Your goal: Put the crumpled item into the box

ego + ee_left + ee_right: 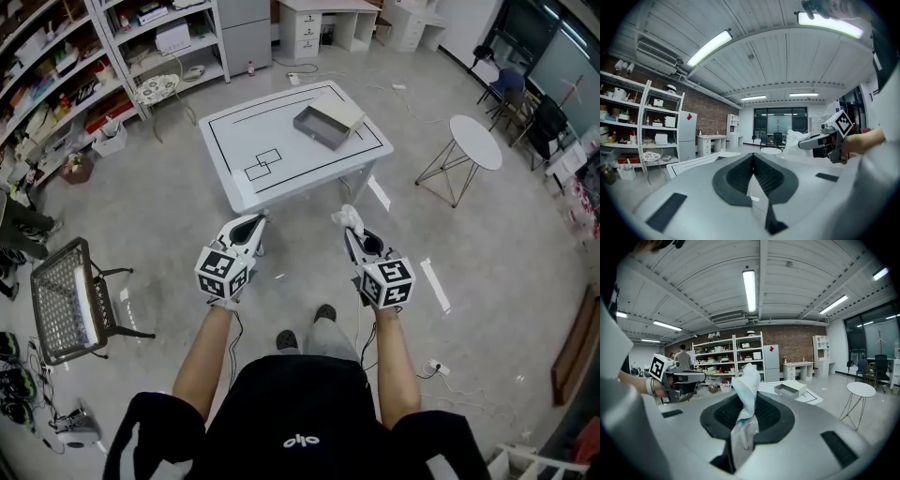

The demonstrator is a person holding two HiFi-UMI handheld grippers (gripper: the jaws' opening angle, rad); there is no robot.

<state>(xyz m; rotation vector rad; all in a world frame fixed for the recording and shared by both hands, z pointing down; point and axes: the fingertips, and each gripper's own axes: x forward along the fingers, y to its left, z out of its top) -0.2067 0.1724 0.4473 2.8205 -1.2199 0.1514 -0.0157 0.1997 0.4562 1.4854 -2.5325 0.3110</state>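
Observation:
The crumpled item (349,217) is a white tissue with bluish marks, and it sticks up out of my right gripper (351,231), which is shut on it. In the right gripper view the tissue (749,380) stands between the jaws of that gripper (748,398). The grey open box (327,120) sits on the far right part of the white table (253,141), also seen as the box (790,388) ahead. My left gripper (253,223) is shut and holds nothing (753,157). Both grippers hover short of the table's near edge.
A round white side table (474,141) stands right of the main table. A wire-mesh chair (66,300) is at my left, and shelves (56,84) line the far left wall. A person (684,358) stands by the shelves. Cables and a plug lie on the floor (433,367).

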